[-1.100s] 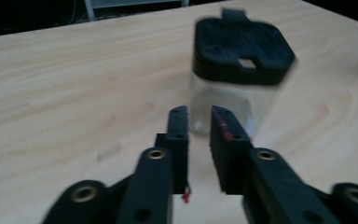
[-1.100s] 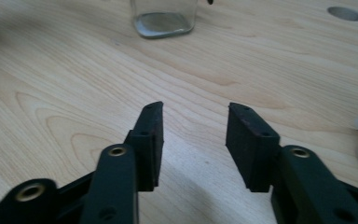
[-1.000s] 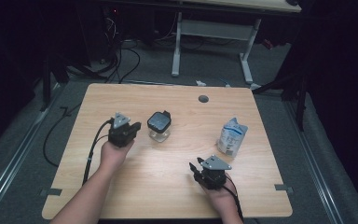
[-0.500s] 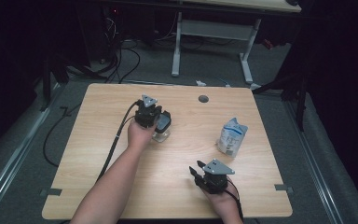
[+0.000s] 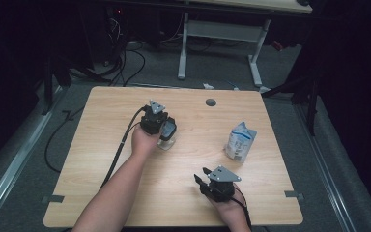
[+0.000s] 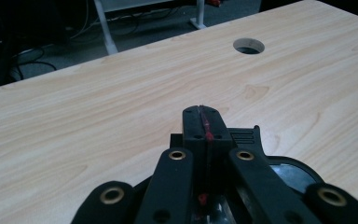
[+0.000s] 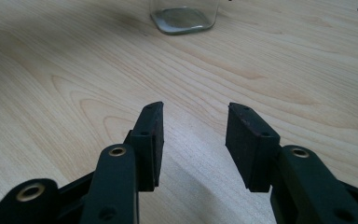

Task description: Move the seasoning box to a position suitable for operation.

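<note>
The glass jar [image 5: 167,139] stands a little to the nine o'clock side of the table [image 5: 101,145] centre, its dark lid [image 5: 168,128] on top. The left gripper [image 5: 153,118] sits right over it from the ten o'clock side; in the left gripper view its jaws are pressed together with nothing between them, tips just above the lid [image 6: 289,170]. The right gripper [image 5: 204,178] rests near the six o'clock edge, well apart from the jar [image 7: 184,13], jaws spread over bare wood. A white pouch [image 5: 239,141] stands toward three o'clock, and a round cable hole [image 5: 210,102] lies near twelve o'clock
</note>
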Action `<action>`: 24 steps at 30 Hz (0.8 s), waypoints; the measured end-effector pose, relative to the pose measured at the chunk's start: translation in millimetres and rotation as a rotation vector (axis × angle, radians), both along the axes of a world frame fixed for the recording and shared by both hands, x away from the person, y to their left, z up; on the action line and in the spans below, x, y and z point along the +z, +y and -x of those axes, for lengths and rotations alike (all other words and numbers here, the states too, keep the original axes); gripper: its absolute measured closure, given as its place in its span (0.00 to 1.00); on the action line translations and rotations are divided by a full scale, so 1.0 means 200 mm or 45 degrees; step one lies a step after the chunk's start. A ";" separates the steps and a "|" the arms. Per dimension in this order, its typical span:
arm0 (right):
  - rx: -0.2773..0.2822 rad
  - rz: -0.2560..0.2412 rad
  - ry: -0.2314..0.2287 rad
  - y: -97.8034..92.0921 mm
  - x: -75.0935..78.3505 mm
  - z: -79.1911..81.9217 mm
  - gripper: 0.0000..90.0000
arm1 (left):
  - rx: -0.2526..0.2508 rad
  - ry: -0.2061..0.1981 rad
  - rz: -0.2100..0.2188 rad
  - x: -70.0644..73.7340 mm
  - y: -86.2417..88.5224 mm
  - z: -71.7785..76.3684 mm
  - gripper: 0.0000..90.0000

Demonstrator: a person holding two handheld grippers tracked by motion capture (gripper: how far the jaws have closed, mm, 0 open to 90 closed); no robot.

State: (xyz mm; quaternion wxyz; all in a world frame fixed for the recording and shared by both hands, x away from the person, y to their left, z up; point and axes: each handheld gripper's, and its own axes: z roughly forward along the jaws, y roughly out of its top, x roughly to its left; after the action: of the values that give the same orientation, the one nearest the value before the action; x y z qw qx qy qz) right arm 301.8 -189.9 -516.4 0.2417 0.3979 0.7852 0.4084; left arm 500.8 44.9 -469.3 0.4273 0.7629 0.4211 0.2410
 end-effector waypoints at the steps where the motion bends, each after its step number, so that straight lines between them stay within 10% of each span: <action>1: 0.006 0.000 -0.001 0.00 0.00 0.00 0.63 | -0.003 0.007 0.005 0.00 0.00 0.02 1.00; 20: 0.028 0.006 -0.017 0.02 0.02 0.04 0.61 | 0.017 0.029 -0.027 0.03 0.07 0.47 1.00; 24: 0.031 0.002 -0.017 0.01 0.02 0.04 0.61 | 0.016 -0.005 0.045 0.07 0.10 0.51 0.95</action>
State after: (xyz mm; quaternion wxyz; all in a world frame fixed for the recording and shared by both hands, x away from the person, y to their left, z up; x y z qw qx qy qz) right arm 293.7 -187.1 -513.3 0.2421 0.3853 0.7888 0.4133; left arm 398.3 65.0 -454.4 0.4400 0.7521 0.4291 0.2378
